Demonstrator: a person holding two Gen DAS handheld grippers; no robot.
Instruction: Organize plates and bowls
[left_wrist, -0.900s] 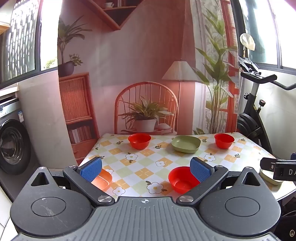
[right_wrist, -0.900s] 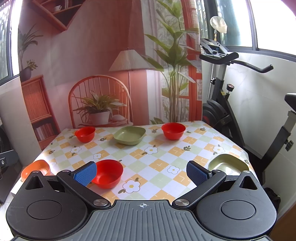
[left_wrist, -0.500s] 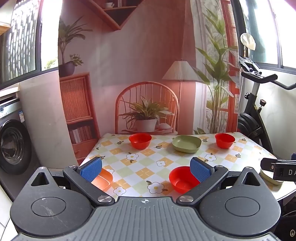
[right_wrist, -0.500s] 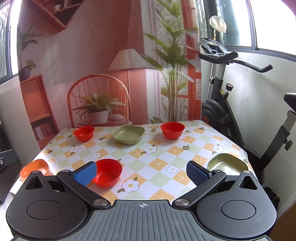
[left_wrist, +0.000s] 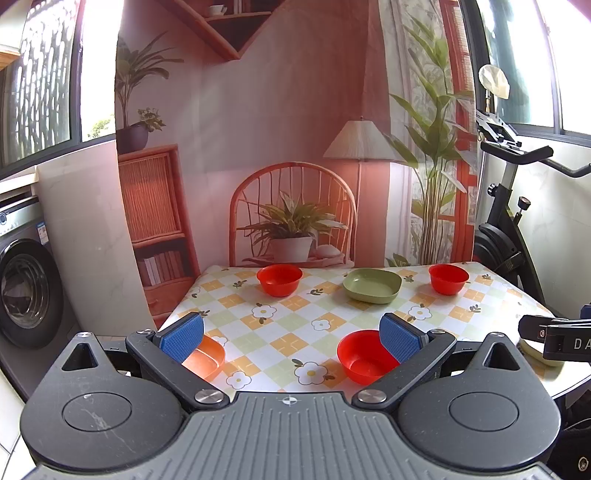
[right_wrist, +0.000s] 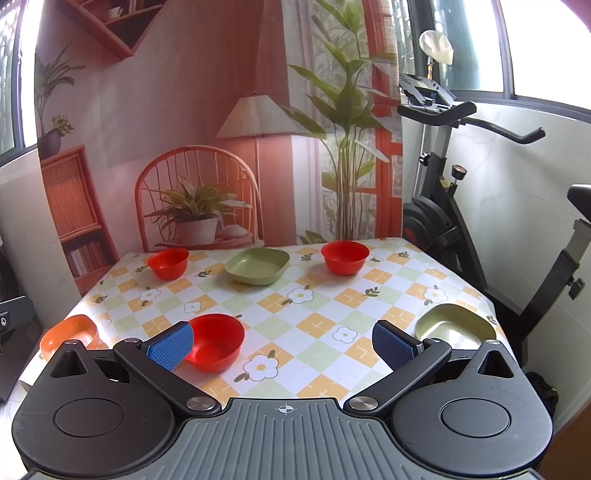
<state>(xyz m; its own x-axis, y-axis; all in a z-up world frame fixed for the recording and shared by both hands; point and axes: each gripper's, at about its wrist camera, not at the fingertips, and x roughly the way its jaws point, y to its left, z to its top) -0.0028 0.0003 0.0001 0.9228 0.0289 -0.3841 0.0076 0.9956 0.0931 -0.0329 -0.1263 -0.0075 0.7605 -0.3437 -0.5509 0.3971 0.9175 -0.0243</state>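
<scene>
Two handheld grippers look out from the near edge of a table (right_wrist: 317, 317) covered in a checked cloth with daisy prints, and six dishes lie scattered on it, none stacked. The left gripper (left_wrist: 291, 334) has its blue-padded jaws spread wide and holds nothing; the right gripper (right_wrist: 282, 341) is likewise spread wide and empty. Both hang above the near edge, touching no dish. Nearest the grippers sits a red bowl (right_wrist: 216, 341), near the middle of the table's front. Along the far side stand a second red bowl (right_wrist: 168, 263) on the left, a green dish (right_wrist: 258, 266) in the middle, and a third red bowl (right_wrist: 344, 257) on the right. An orange dish (right_wrist: 68, 336) sits at the near left corner, and another green dish (right_wrist: 455, 326) at the near right corner. The sorting appears to be at its very start. A sensible first move would be to take the near red bowl by its rim, one pad inside and one outside, and lift it straight before carrying it to nest in another red bowl. The two corner dishes sit close to the table edge, so any nudge there could tip them off; approach those from above rather than sideways.
</scene>
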